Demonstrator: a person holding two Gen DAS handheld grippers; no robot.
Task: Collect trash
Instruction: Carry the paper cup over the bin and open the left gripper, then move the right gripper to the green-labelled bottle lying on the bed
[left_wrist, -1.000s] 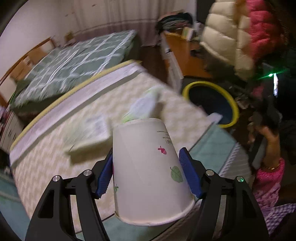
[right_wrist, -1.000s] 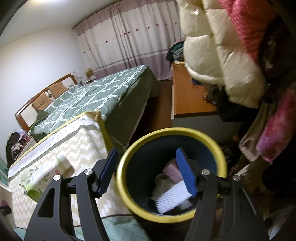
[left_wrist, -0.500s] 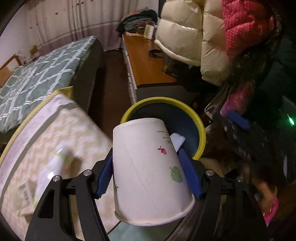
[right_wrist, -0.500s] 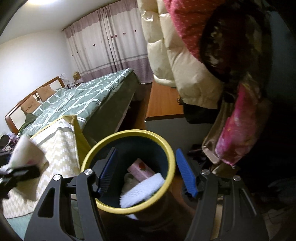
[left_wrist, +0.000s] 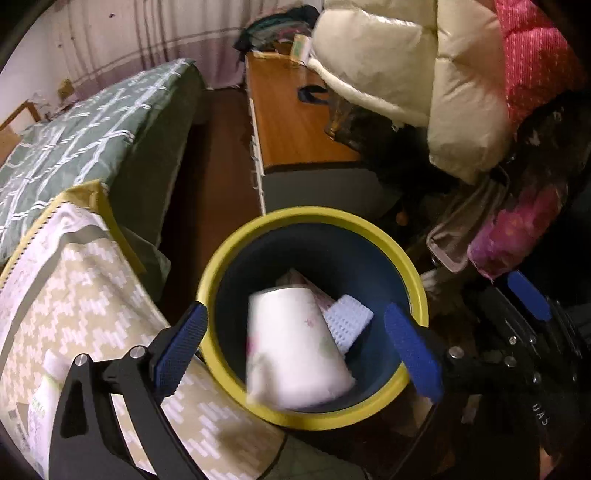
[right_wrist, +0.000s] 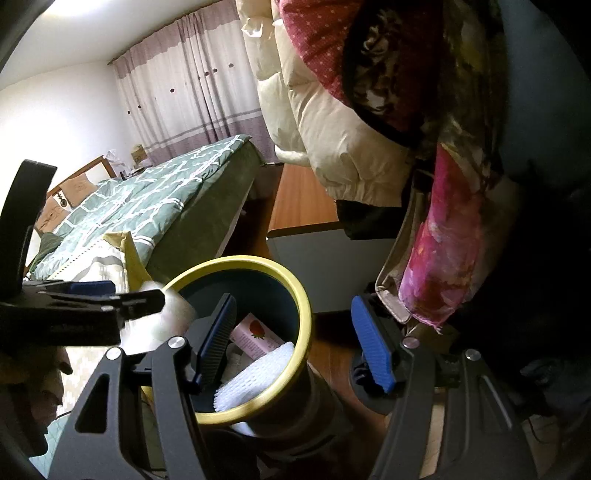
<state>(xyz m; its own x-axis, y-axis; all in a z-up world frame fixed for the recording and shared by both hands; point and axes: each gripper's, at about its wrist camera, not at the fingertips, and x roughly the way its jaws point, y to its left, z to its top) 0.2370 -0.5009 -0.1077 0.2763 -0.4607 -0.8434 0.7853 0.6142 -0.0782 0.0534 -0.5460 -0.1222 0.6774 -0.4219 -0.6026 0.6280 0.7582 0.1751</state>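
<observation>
paper cup (left_wrist: 295, 343), a second ago clamped over the tabletop, now drops free into the yellow-rimmed bin (left_wrist: 236, 254); left tongs (left_wrist: 295, 339) opening, empty; right tongs (right_wrist: 295, 339) released, idle.

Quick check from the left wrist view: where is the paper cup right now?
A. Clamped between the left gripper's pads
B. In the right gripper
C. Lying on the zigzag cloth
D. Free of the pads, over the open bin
D. The cup shows blurred inside the bin's yellow rim, with the opening left gripper's pads clear of it on both sides.
</observation>
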